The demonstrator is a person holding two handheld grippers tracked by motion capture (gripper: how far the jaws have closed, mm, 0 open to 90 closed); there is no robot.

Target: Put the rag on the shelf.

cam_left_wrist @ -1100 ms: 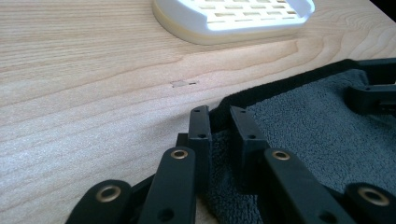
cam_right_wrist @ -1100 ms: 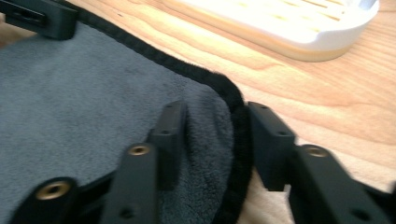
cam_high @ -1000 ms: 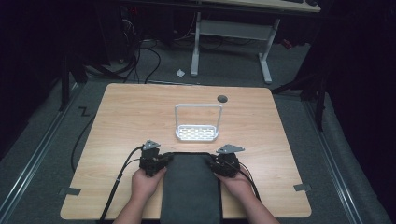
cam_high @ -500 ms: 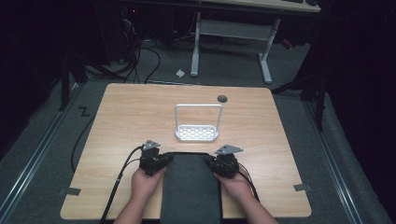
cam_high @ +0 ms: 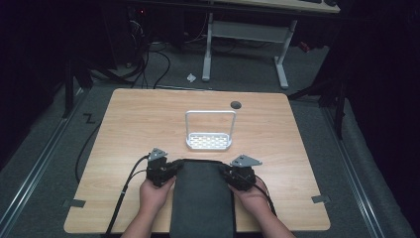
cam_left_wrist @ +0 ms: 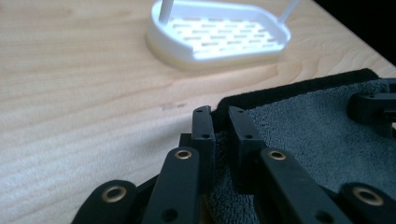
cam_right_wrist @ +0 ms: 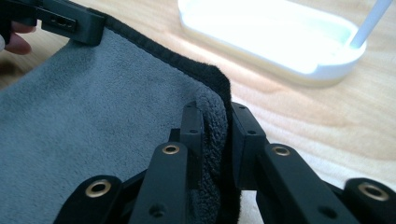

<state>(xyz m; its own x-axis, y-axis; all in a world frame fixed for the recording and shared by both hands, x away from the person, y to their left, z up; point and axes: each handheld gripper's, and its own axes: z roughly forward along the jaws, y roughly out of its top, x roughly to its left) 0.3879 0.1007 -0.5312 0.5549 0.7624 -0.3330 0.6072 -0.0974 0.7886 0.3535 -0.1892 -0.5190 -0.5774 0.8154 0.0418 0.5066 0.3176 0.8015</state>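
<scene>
One dark grey towel [cam_high: 202, 198], plush terry with a darker bound hem, lies flat at the middle of the desk's near edge, reaching over that edge. The left gripper [cam_left_wrist: 219, 122] pinches its far left corner between narrowly set jaws; the right gripper [cam_right_wrist: 216, 116] pinches its far right corner likewise, pile bunched between the jaws. Each black gripper carries one grey three-cornered plate. Just beyond the towel, at the desk's centre, stands one white plastic rack [cam_high: 209, 140]: an oval slotted base with a thin upright hoop handle. One small dark disc [cam_high: 236, 104] lies toward the far edge of the pale wood-grain desk [cam_high: 129, 129].
</scene>
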